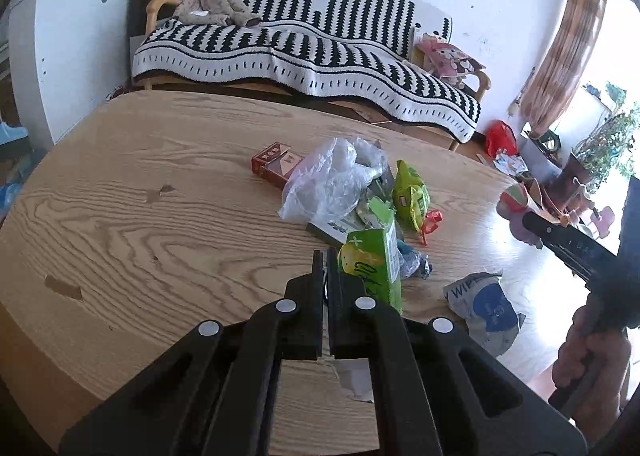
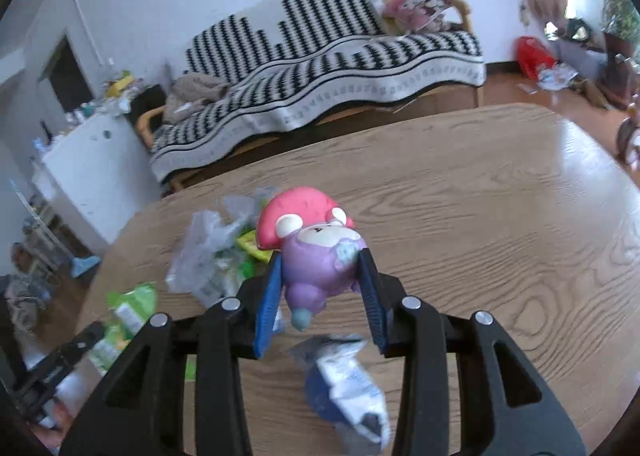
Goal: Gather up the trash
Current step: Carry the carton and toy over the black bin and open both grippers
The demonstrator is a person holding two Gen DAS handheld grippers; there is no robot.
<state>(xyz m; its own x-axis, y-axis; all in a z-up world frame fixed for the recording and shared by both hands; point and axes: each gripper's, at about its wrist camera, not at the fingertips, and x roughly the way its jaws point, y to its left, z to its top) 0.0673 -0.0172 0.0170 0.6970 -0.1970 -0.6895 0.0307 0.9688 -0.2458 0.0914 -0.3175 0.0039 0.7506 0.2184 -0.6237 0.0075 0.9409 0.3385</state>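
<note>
Above the wooden tabletop (image 2: 500, 192), the right hand-held gripper (image 2: 322, 282) clamps a purple toy figure with a pink cap (image 2: 316, 248) between its blue pads, while the left hand-held gripper (image 1: 325, 262), fully closed on nothing visible, sits beside the trash pile (image 1: 348, 188), a wipes packet (image 1: 486, 310) lying nearby.

My own right fingers (image 2: 370, 296) cover the sides of the purple toy (image 2: 320, 260), and the wipes packet (image 2: 348, 376) below it is smeared with blur. In my left view my closed fingers (image 1: 318, 296) hide the near edge of the green carton (image 1: 372, 264). The clear bag (image 1: 328, 180) buries the wrappers under it, too jumbled to tell apart.
</note>
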